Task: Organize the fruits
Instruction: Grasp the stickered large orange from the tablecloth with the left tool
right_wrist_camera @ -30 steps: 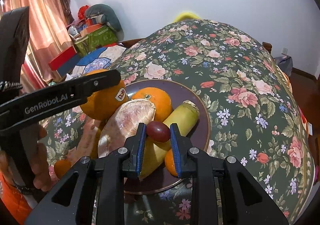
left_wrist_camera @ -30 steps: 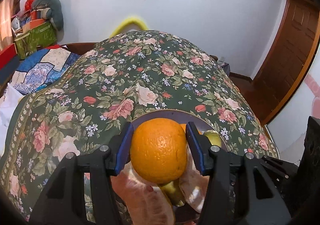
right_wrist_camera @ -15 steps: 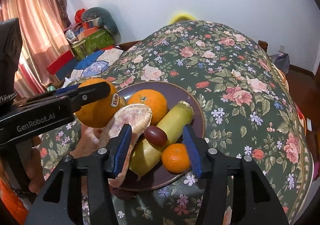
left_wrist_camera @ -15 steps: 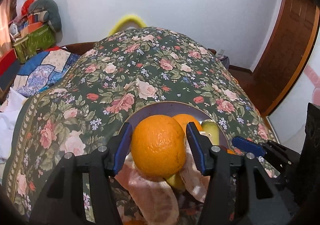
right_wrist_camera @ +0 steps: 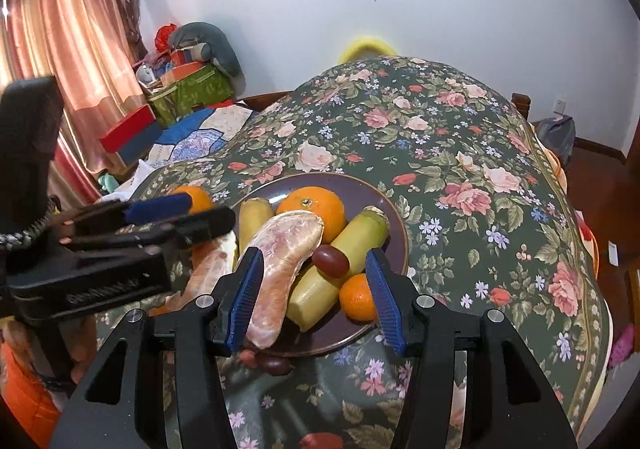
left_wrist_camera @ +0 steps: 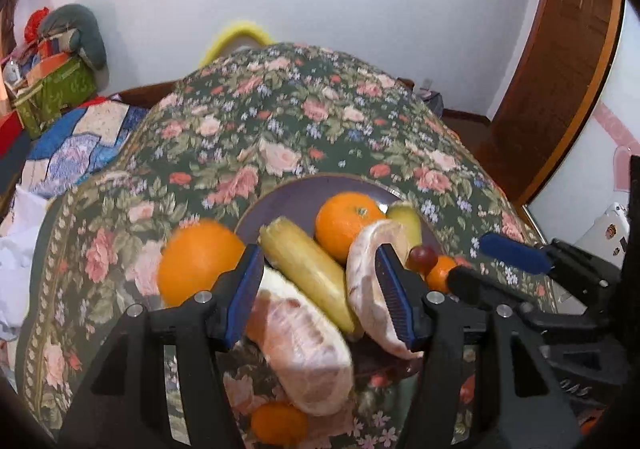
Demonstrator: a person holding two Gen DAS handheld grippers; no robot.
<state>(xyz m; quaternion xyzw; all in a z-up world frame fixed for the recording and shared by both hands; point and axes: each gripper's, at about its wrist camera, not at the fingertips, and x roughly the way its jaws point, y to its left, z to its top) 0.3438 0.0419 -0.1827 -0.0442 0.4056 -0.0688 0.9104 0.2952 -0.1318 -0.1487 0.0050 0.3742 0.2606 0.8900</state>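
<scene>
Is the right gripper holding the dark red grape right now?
No, the right gripper has its jaws apart around nothing, and the grape rests free on the pale yellow fruit on the plate.

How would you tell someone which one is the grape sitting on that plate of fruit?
Find the dark round plate on the flowered tablecloth. On its near side, a pale yellow-green stalk lies slantwise. The grape rests on that stalk: small, smooth and dark red, unlike the little orange mandarin just beside it.
</scene>
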